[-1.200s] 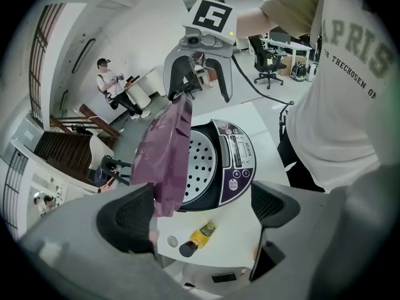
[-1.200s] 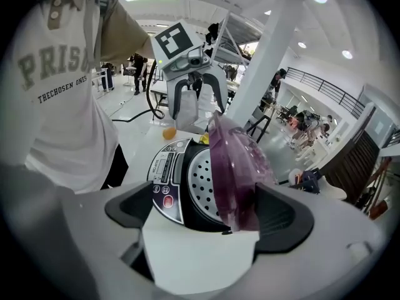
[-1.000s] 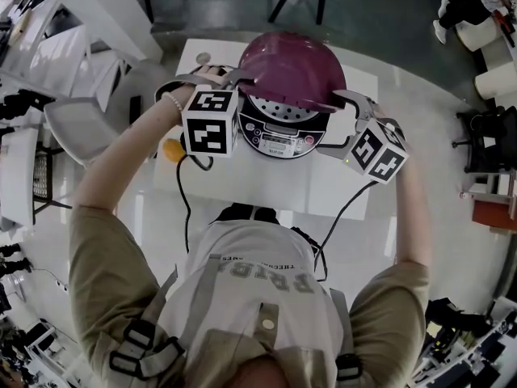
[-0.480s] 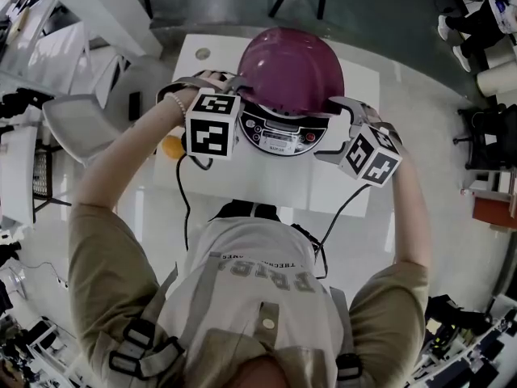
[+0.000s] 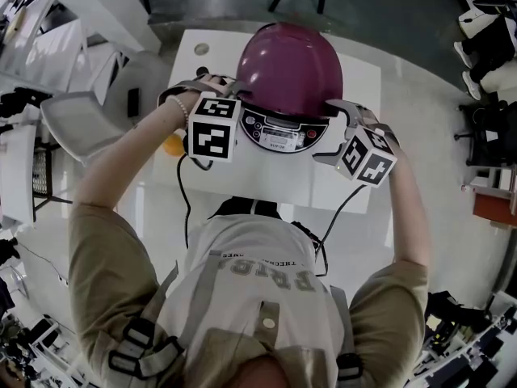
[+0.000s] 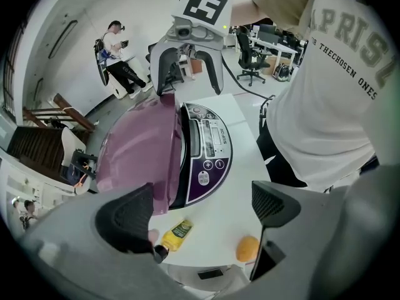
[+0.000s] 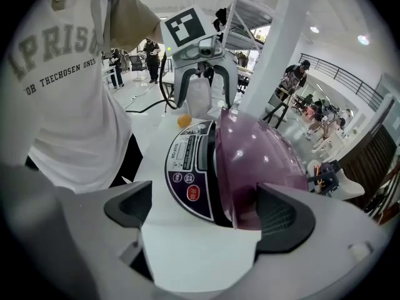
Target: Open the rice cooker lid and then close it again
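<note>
Nearest the person, the left hand-held gripper (image 5: 233, 86) and the right hand-held gripper (image 5: 346, 110) flank the rice cooker (image 5: 279, 141), which stands toward the far middle of the white tabletop (image 5: 266, 180). Both are spread wide and pinch nothing. In each gripper view one jaw sits close against the side rim of the purple lid (image 5: 289, 67), though I cannot tell whether it touches.

The lid lies low over the body, with a dark slit showing above the control panel (image 6: 209, 155), so this looks like the closing step, almost finished. The next move probably calls for an even downward push from both sides until the latch catches.

On the person's left side of the tabletop lie a small yellow bottle (image 6: 177, 233) and an orange (image 6: 248, 249), both clear of the lid's path. A black cable (image 5: 184, 204) hangs off the near edge. Farther left stands a grey chair (image 5: 81, 124), well apart.
</note>
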{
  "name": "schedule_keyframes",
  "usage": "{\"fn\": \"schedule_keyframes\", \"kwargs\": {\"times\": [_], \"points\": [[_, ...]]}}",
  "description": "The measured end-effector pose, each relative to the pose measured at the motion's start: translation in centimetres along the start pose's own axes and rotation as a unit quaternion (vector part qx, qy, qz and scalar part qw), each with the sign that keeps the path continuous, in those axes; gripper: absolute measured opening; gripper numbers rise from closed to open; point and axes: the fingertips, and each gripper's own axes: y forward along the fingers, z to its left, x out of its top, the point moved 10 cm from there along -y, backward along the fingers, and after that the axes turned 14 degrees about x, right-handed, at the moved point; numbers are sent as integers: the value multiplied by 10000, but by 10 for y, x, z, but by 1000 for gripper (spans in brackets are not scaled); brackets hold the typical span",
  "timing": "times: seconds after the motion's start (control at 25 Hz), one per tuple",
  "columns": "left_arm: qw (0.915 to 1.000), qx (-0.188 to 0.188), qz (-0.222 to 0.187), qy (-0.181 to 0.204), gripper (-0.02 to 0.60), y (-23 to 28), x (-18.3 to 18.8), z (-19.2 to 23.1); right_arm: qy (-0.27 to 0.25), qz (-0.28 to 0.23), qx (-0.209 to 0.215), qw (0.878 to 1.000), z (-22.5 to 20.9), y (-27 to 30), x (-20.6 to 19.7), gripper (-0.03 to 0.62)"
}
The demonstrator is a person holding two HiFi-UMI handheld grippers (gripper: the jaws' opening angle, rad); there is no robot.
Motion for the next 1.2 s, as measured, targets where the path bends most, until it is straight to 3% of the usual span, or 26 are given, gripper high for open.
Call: {"fn": "schedule_keyframes", "kwargs": {"times": [1.2], "points": [[9996, -243, 18, -131, 506, 28, -7, -19, 99, 12, 378, 9992, 3, 27, -12, 494]]}}
